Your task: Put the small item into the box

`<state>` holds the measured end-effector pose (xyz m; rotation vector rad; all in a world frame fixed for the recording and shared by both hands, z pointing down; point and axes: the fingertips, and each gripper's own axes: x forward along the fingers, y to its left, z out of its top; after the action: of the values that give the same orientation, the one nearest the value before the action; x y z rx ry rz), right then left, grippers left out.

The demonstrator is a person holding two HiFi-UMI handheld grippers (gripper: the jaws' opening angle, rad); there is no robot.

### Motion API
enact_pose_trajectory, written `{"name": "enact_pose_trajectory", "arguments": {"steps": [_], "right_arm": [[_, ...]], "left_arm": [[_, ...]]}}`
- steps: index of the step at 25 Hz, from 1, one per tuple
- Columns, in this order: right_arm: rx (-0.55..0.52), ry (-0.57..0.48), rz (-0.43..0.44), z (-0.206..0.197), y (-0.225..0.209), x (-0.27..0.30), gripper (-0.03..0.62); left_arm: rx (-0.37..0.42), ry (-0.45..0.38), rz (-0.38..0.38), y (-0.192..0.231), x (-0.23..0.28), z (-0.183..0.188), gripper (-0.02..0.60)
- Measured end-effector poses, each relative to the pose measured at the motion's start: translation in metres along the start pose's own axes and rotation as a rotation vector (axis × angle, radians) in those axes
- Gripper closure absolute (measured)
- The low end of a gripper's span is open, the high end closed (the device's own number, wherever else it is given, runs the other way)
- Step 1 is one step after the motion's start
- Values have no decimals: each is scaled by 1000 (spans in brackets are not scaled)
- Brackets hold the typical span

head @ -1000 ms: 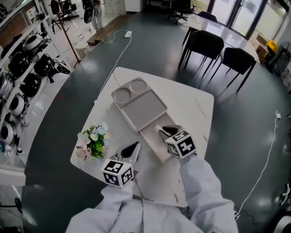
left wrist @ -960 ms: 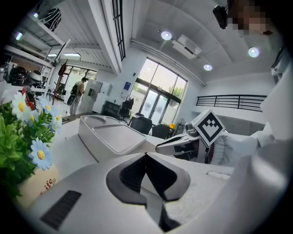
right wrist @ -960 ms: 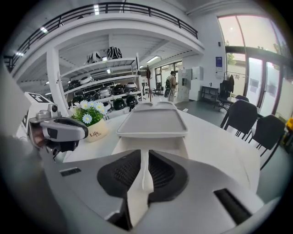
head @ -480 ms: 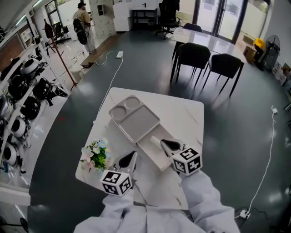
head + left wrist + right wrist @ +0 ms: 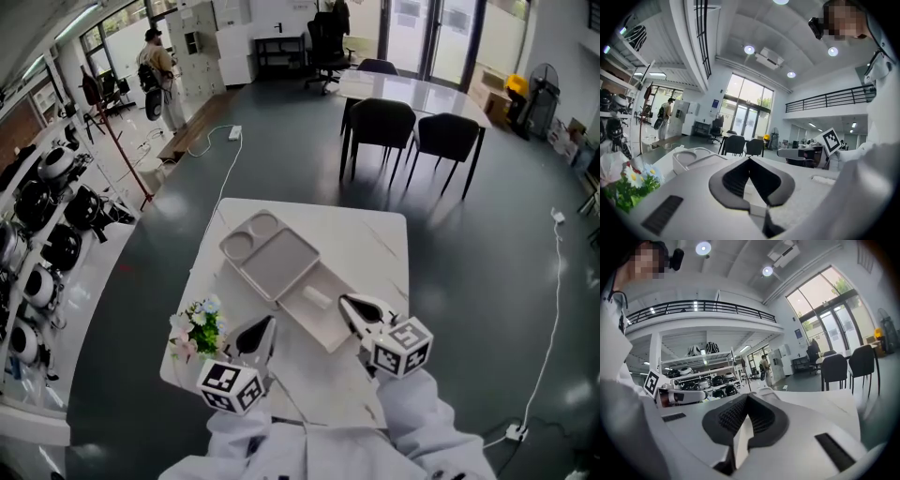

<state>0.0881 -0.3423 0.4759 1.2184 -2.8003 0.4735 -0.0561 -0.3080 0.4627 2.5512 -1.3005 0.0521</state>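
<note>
The beige box (image 5: 324, 330) lies open in the middle of the white table (image 5: 375, 246), its lid (image 5: 272, 251) with two round wells folded back to the far left. A small white item (image 5: 316, 298) lies inside the box. My right gripper (image 5: 346, 303) hovers at the box's near right edge, shut with nothing between its jaws; in the right gripper view its tips (image 5: 747, 395) meet. My left gripper (image 5: 266, 323) is near the box's near left corner, also shut and empty, tips (image 5: 750, 159) together.
A small bunch of flowers (image 5: 197, 326) stands at the table's left front corner. Black chairs (image 5: 412, 131) and a second table stand beyond. Shelves of helmets (image 5: 47, 216) line the left wall, and a person (image 5: 155, 66) stands far back.
My right gripper has drawn back from over the box toward me and its jaws have closed empty; the small white item now lies in the box. The head view has tilted up.
</note>
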Motion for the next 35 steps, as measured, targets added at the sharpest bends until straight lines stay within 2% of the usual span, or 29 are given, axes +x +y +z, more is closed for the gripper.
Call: {"name": "enact_pose_trajectory", "arguments": {"steps": [5, 14, 25, 35], "right_arm": [[-7, -85, -25, 20, 2, -28, 600], [-26, -219, -99, 63, 7, -70, 601], [-48, -287, -199, 73, 1, -104, 602], [-61, -289, -227, 72, 0, -111, 602]], "left_arm": [[50, -39, -28, -15, -10, 20, 583], [72, -133, 23, -14, -28, 55, 583], [96, -185, 83, -7, -52, 73, 582], [97, -187, 108, -7, -58, 72, 583]]}}
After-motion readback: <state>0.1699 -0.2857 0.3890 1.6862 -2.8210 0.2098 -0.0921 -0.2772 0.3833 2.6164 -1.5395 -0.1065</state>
